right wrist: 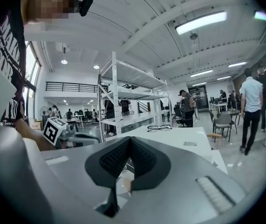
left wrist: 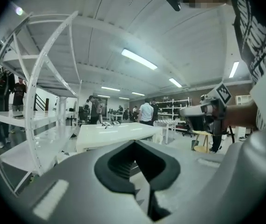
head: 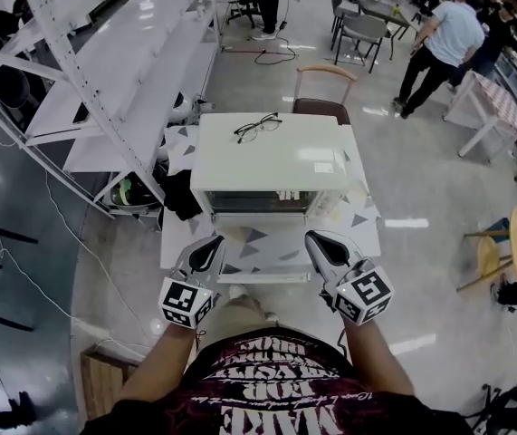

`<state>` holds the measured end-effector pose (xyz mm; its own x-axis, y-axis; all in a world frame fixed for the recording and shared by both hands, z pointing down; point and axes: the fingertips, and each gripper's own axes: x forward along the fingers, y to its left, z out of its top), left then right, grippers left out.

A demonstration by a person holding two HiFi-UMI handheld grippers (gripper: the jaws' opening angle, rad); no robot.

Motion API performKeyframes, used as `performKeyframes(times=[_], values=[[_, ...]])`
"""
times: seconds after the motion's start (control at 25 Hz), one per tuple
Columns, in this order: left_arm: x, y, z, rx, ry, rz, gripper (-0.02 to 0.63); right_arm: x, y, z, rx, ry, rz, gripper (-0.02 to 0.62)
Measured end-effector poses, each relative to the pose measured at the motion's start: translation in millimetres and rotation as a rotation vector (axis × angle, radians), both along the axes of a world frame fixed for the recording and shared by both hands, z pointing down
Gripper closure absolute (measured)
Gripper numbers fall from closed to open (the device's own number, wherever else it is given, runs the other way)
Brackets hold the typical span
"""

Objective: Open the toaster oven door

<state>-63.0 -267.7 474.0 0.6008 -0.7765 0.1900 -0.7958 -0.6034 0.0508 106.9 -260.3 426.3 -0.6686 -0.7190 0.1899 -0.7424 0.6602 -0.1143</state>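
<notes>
While the boxy, smooth white toaster oven (head: 272, 161) sits on the triangle-patterned table (head: 244, 247), its long axis left to right and its door facing the person, the left gripper (head: 213, 243) and right gripper (head: 316, 240) hover before it, ribbed black jaws together and empty.

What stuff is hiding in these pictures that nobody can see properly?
Toaster oven door: the head view looks steeply down, so it is a thin dark strip; handle and inside unclear.
Oven front in the gripper views: the left gripper and right gripper bodies cover it; only the white top shows.
Sticker on the oven top: too small to read.
</notes>
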Motion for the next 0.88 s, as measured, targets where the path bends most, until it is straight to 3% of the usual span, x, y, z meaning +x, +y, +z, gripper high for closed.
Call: performKeyframes(times=[0.24, 0.44, 0.64, 0.88], values=[[-2.5, -4.3, -58.3, 0.07, 0.016, -0.005, 0.606, 6.1, -3.2, -18.8, 0.037, -0.001, 0.018, 0.571], [-6.4, -2.2, -98.5, 0.09, 0.077, -0.001, 0.606, 11.5, -4.8, -38.1, 0.059, -0.023, 0.032, 0.571], [-14.6, 8.0, -125.9, 0.132, 0.036, -0.015, 0.606, 9.4, -4.5, -53.2, 0.091, -0.035, 0.025, 0.571], [-22.8, 19.3, -136.3, 0.122, 0.01, -0.043, 0.606, 4.6, -0.2, -59.9, 0.107, -0.044, 0.01, 0.571]])
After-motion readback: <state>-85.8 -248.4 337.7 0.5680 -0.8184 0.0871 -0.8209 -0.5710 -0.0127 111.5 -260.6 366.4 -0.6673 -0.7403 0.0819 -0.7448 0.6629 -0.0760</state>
